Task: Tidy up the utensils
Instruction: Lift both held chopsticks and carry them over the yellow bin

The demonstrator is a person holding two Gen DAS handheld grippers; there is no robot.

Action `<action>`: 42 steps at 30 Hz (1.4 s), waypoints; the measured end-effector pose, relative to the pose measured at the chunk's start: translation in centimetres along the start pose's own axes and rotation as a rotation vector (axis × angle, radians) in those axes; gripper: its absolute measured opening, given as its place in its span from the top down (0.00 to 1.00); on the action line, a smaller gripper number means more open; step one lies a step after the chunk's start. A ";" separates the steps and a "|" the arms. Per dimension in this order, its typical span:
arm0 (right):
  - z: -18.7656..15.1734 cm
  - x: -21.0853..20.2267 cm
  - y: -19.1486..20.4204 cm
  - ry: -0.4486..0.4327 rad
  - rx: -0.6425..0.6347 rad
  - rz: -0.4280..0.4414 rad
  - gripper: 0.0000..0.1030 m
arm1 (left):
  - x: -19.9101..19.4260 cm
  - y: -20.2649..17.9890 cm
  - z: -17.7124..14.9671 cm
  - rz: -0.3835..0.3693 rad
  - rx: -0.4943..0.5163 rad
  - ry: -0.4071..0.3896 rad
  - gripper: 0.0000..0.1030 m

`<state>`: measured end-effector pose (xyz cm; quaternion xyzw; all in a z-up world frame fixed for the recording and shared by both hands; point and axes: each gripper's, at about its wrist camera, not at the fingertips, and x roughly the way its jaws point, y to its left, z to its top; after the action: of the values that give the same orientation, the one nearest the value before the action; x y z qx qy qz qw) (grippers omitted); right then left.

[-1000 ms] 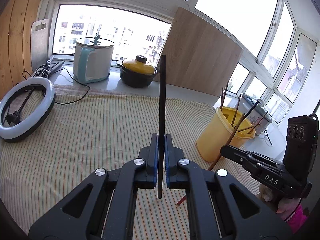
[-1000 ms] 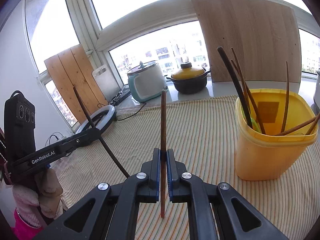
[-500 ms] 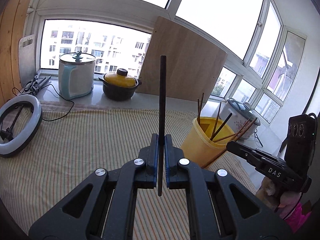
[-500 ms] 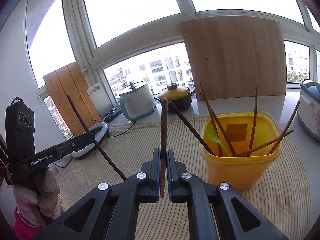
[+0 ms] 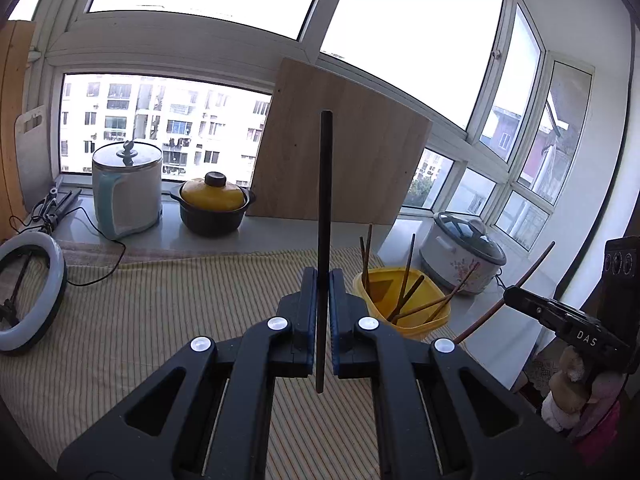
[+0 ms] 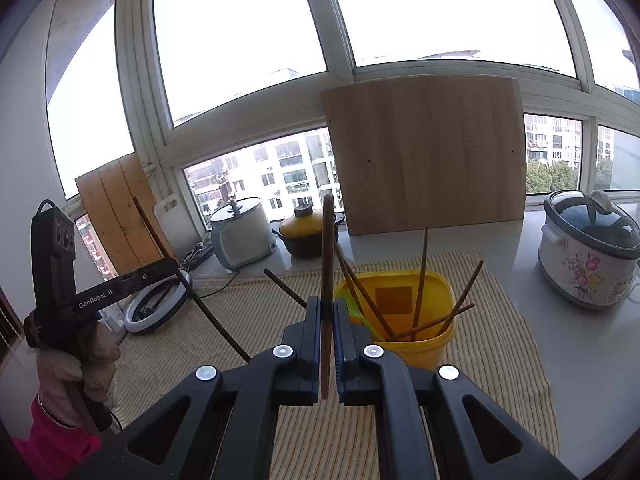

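Over the striped cloth [image 6: 500, 320], gripper bodies read "GenRobot.AI" [image 6: 95, 299] and "DAS" [image 5: 586, 337].

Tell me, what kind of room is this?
Probably a home kitchen corner by big windows. A rice cooker and a yellow-lidded pot sit on the sill, and a yellow tub on the striped cloth holds chopsticks.

left gripper [image 5: 323, 320]: black arms, silver screws, blue-lined jaws, white "GenRobot.AI" lettering | right gripper [image 6: 328, 332]: same build, "DAS" marking | hands: pale knitted gloves [image 6: 72, 368], pink sleeve [image 6: 44, 432]
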<state>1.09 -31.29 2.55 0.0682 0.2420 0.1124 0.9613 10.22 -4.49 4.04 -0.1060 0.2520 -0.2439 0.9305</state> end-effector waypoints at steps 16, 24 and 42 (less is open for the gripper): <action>4.0 -3.2 -1.6 -0.117 -0.032 -0.067 0.97 | 2.5 -4.7 5.1 -0.051 0.106 -0.064 0.97; 5.5 -2.9 -2.5 -0.156 -0.034 -0.101 0.97 | 4.9 -5.5 6.5 -0.067 0.101 -0.063 0.97; 4.7 2.2 -5.3 -0.074 0.048 -0.138 0.97 | 9.8 -6.1 6.6 -0.087 0.066 -0.001 0.97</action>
<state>6.26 -36.26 4.70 0.0784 0.2131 0.0373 0.9732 18.61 -14.27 7.50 -0.0863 0.2385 -0.2922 0.9221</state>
